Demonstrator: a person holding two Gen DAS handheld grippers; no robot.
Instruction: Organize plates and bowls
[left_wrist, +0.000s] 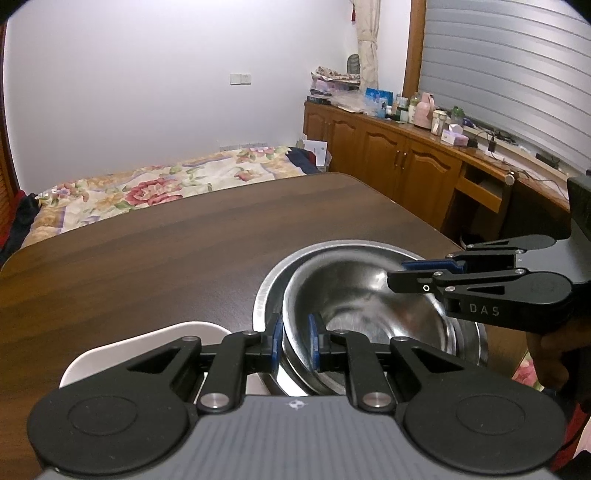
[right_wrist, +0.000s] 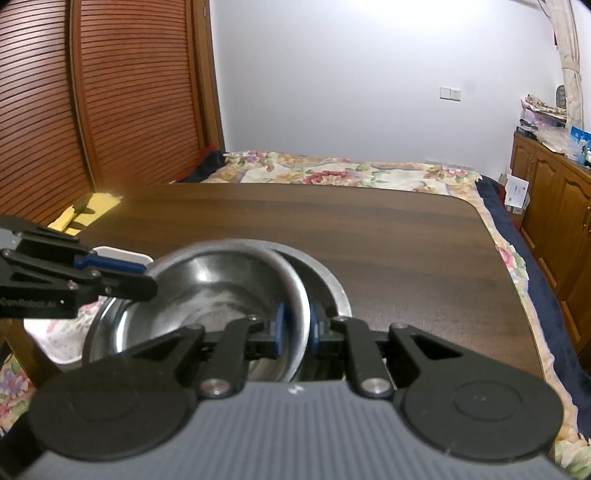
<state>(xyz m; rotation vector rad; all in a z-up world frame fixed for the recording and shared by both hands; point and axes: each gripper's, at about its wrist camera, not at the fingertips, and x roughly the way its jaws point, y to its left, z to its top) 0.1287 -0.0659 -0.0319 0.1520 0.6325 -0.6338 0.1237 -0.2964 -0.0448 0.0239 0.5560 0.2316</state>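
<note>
A shiny steel bowl (left_wrist: 362, 291) (right_wrist: 221, 280) sits tilted inside a wider steel dish (left_wrist: 264, 295) (right_wrist: 332, 284) on the dark wooden table (left_wrist: 166, 251). My left gripper (left_wrist: 295, 341) is shut on the bowl's near rim, with the rim between its blue pads. In the right wrist view the left gripper (right_wrist: 147, 278) comes in from the left over the bowl's edge. My right gripper (right_wrist: 297, 328) is shut on the opposite rim, and the left wrist view shows the right gripper (left_wrist: 397, 273) reaching in from the right. A white dish (left_wrist: 147, 343) (right_wrist: 118, 253) lies beside the steel dish.
The table (right_wrist: 369, 229) stretches away bare beyond the dishes. Past its far edge is a bed with a floral cover (left_wrist: 147, 184) (right_wrist: 332, 173). Wooden cabinets (left_wrist: 388, 155) with clutter on top stand to the right, and a slatted wooden door (right_wrist: 110, 92) to the left.
</note>
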